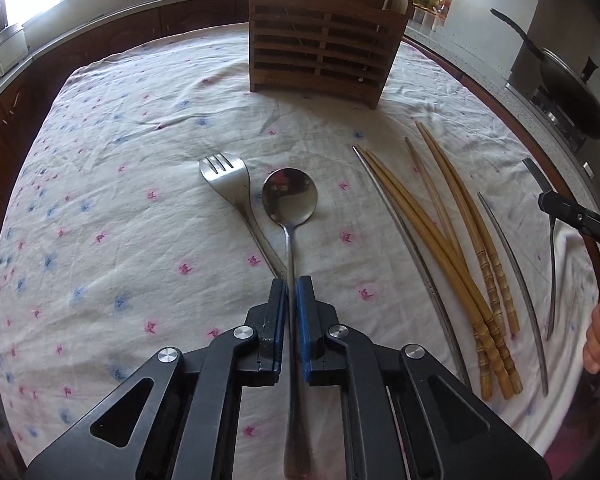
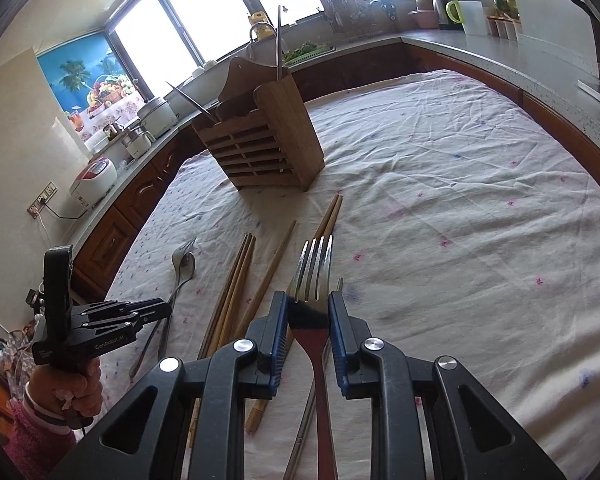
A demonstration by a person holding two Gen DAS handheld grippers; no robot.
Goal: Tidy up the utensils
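My left gripper (image 1: 292, 284) is shut on the handle of a steel spoon (image 1: 290, 200), whose bowl points away over the cloth. A steel slotted fork (image 1: 224, 176) lies just left of it, its handle crossing under the spoon's. My right gripper (image 2: 309, 308) is shut on the neck of a fork (image 2: 314, 264) with a dark red handle, tines forward. In the left wrist view that gripper (image 1: 548, 202) shows at the right edge. The wooden utensil holder (image 2: 268, 140) stands upright at the far side with metal sticks in it. The left gripper (image 2: 156, 310) appears low left.
Wooden and bamboo chopsticks (image 1: 452, 240) and thin metal chopsticks (image 1: 512, 276) lie fanned on the flowered tablecloth (image 1: 120, 184) between the two grippers. A lidded wok (image 1: 572, 92) sits on the stove at right. Kitchen counters with appliances ring the table.
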